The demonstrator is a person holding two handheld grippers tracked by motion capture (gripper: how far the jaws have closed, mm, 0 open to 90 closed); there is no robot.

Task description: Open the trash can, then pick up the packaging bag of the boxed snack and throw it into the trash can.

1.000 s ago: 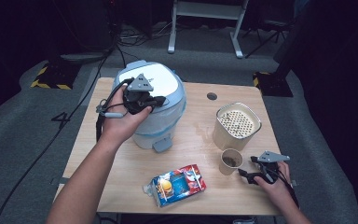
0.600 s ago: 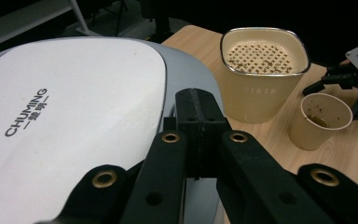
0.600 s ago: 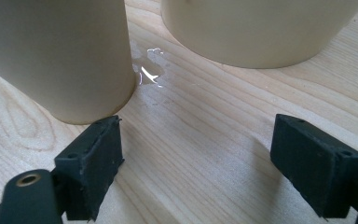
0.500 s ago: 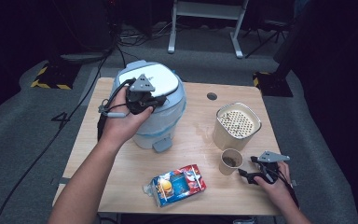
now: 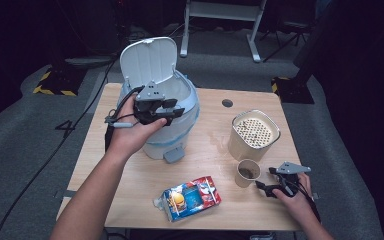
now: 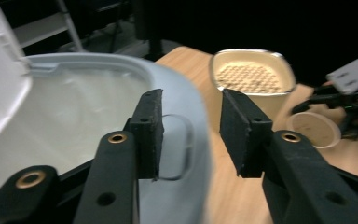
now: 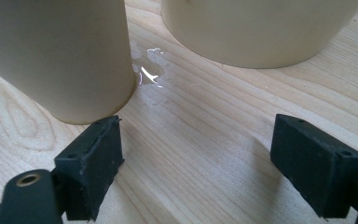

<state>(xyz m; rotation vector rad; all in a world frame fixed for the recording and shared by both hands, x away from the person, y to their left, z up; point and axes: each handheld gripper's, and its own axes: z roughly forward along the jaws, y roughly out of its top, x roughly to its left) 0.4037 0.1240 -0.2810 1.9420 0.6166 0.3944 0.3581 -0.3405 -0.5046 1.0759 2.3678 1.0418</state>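
The bin's (image 5: 172, 132) inside is a pale blur in the left gripper view, so its contents cannot be made out, and in the high view the left hand (image 5: 130, 135) covers part of its front wall. The packet (image 5: 191, 198) at six o'clock on the bench (image 5: 215, 125) carries bright red and blue print, but no writing on it can be read; nothing else bears a legible label. The bin is a pale blue-white round tub at about ten o'clock on the bench, its white lid (image 5: 148, 60) standing raised at the back and a grey pedal (image 5: 173, 155) jutting from its foot. The left tongs (image 5: 167, 111) hang over the bin's rim; their jaws have just been opening and stand apart with nothing gripped, the rim's edge seen behind the gap. The right tongs (image 5: 266, 184) rest low at four o'clock, jaws spread wide and released, just beside a small cup (image 5: 247, 172) without clasping it. A larger beige tub (image 5: 253, 134) with a dotted top stands at three o'clock, cut off at the top of the right gripper view, with a small wet patch (image 7: 148, 70) between it and the cup.
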